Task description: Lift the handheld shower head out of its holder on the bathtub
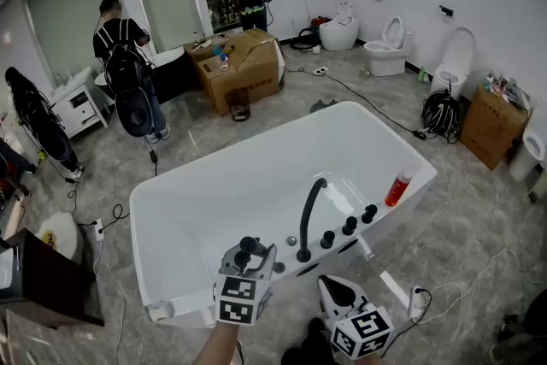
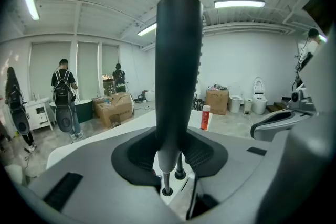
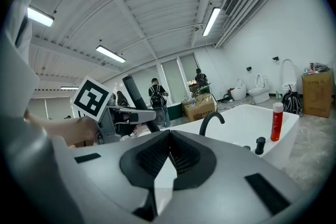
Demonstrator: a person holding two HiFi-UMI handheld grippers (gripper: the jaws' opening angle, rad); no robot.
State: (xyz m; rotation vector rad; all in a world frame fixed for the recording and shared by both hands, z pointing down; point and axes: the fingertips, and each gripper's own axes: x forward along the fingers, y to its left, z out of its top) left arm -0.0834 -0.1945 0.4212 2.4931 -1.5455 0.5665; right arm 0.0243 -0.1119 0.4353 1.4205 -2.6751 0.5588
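Observation:
The black handheld shower head [image 2: 178, 60] stands upright between the pads of my left gripper [image 2: 170, 157], which is shut on its handle. Below the handle a thin hose end runs down toward the round holder [image 2: 167, 192] on the white bathtub [image 1: 256, 151] rim. In the head view my left gripper [image 1: 253, 256] hovers over the near rim, left of the curved black faucet [image 1: 308, 214]. My right gripper [image 1: 340, 291] sits lower right, off the tub. Seen in the right gripper view, that gripper [image 3: 168, 157] is shut with nothing in it, and the shower head [image 3: 137, 99] rises at the left.
Three black knobs [image 1: 349, 226] and a red bottle [image 1: 397, 188] stand on the rim right of the faucet. Two people [image 1: 124, 55] stand by a cardboard box [image 1: 244, 68] at the back. Toilets [image 1: 389, 43] line the far wall. A power strip [image 1: 417, 299] lies on the floor.

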